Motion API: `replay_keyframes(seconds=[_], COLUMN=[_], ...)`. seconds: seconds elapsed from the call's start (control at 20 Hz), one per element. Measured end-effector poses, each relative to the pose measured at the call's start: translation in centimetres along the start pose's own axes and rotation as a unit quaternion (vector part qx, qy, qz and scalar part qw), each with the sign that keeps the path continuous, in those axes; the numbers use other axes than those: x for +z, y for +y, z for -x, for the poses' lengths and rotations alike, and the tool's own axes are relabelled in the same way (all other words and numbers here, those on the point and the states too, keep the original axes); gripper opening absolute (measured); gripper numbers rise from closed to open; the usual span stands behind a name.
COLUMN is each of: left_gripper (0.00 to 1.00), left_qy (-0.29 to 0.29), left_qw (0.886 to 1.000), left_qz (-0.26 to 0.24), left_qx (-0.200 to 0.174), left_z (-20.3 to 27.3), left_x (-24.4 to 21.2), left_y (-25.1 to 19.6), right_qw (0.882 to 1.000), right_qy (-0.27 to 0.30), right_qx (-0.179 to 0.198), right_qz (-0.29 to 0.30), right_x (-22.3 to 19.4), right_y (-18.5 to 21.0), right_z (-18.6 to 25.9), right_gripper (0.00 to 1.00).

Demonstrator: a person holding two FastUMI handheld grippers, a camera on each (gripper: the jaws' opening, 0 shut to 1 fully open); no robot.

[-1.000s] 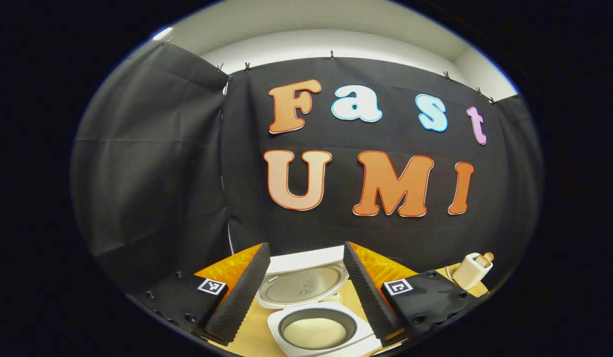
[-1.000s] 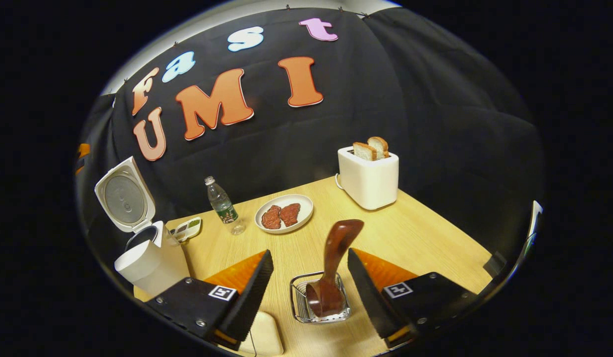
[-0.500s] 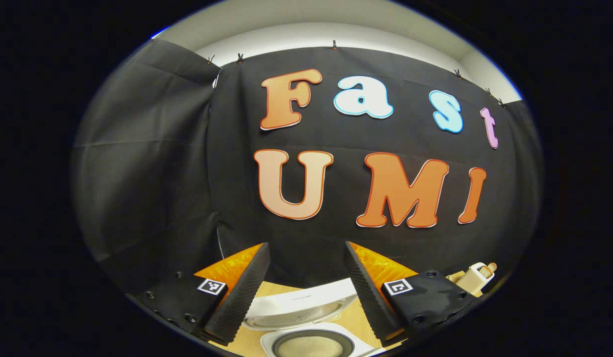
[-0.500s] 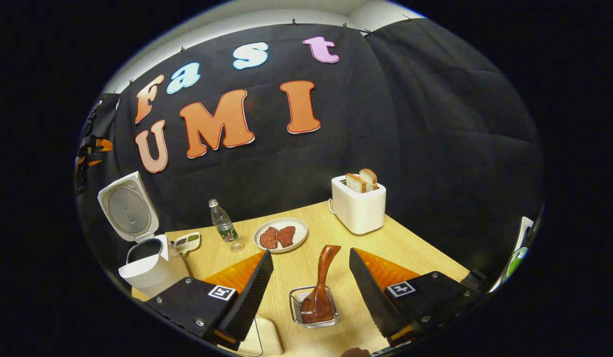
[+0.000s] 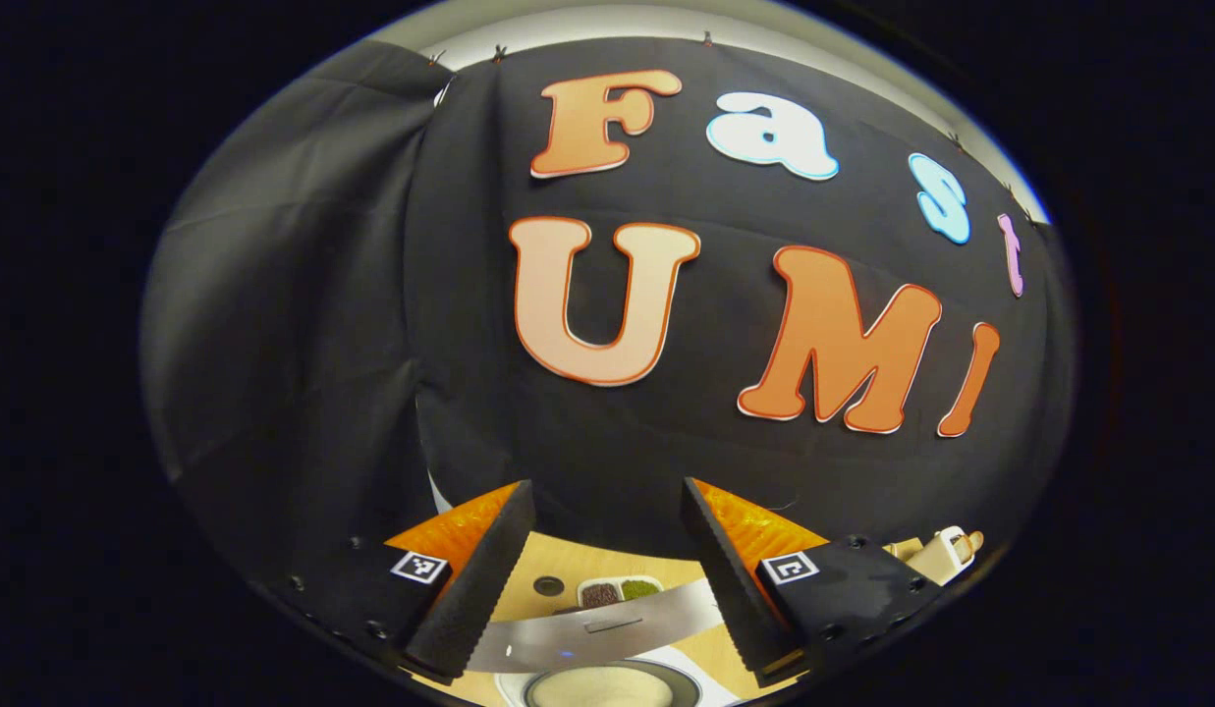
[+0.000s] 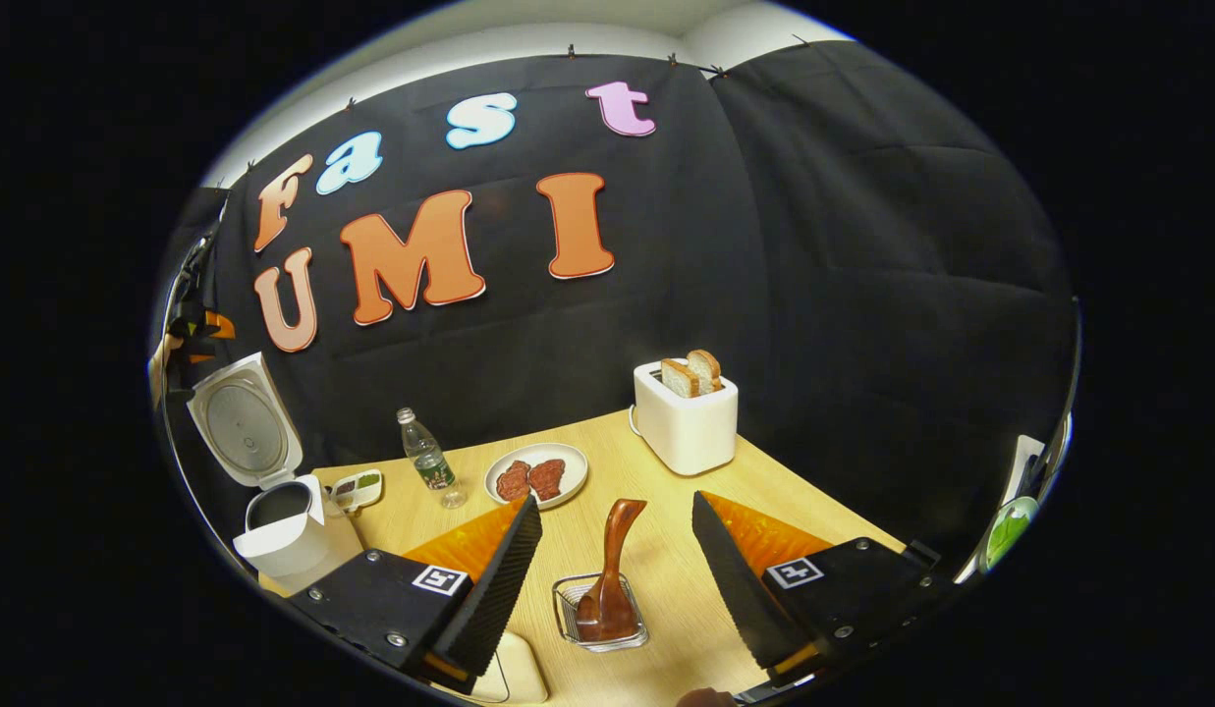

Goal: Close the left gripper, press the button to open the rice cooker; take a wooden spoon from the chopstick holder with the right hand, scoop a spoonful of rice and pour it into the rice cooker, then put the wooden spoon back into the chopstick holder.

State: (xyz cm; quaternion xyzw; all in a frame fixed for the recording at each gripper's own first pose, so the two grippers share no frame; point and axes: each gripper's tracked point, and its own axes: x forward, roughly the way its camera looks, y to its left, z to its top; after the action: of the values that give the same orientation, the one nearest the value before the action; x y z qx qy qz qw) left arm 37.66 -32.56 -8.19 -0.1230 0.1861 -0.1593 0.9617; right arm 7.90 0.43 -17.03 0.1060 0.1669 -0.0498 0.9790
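Note:
The white rice cooker (image 6: 288,540) stands at the table's left end with its lid (image 6: 242,422) swung up. In the left gripper view I look down past the lid's edge (image 5: 597,636) into the pot (image 5: 602,687), which holds pale rice. My left gripper (image 5: 607,491) hangs open above it, holding nothing. The dark wooden spoon (image 6: 612,550) stands upright in the wire chopstick holder (image 6: 568,619). My right gripper (image 6: 615,499) is open and set back from the spoon, not touching it. The left gripper (image 6: 190,324) and a hand show above the cooker at the far left.
On the wooden table (image 6: 843,511) stand a white toaster (image 6: 686,432) with bread, a plate of meat (image 6: 535,474), a water bottle (image 6: 425,462) and a small compartment dish (image 6: 357,488). A pale rounded object (image 6: 517,673) lies near my right gripper's left finger. Black cloth walls close in behind.
My right gripper has drawn back and up from the spoon, which stays in the holder. My left gripper has risen, so the cooker has sunk lower in its view and the lid appears edge-on.

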Motion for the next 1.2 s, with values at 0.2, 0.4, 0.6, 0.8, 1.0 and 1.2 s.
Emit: replay_keyframes(seconds=[0.2, 0.4, 0.6, 0.8, 1.0, 1.2], left_gripper=[1.00, 0.99, 1.00, 0.99, 0.99, 1.00], left_qy=[0.034, 0.050, 0.057, 0.064, 0.093, 0.140], left_qw=[0.999, 0.998, 0.998, 0.997, 0.994, 0.988], left_qz=[-0.001, -0.023, -0.023, -0.017, -0.018, -0.042], left_qx=[-0.009, -0.017, -0.032, -0.039, -0.059, -0.051], left_z=[-0.2, 1.7, 4.7, 8.9, 13.1, 14.5], left_x=[-2.9, -5.0, -6.4, -10.0, -16.8, -24.6], left_y=[-0.6, -1.9, -3.0, -4.2, -5.6, -5.2], right_qw=[1.000, 1.000, 0.999, 0.997, 0.996, 0.995], right_qy=[-0.011, -0.018, -0.046, -0.059, -0.054, -0.044], right_qx=[0.000, 0.014, 0.026, 0.049, 0.074, 0.090], right_qz=[0.002, -0.006, -0.005, 0.001, 0.013, 0.015], right_x=[1.0, 2.4, 4.6, 5.3, 4.8, 4.0], right_y=[-0.3, -0.3, -0.5, -0.1, 0.6, 1.3], right_z=[0.2, 0.8, 2.0, 3.6, 4.7, 5.3], right_gripper=[0.95, 0.95, 0.95, 0.95, 0.95, 0.95])
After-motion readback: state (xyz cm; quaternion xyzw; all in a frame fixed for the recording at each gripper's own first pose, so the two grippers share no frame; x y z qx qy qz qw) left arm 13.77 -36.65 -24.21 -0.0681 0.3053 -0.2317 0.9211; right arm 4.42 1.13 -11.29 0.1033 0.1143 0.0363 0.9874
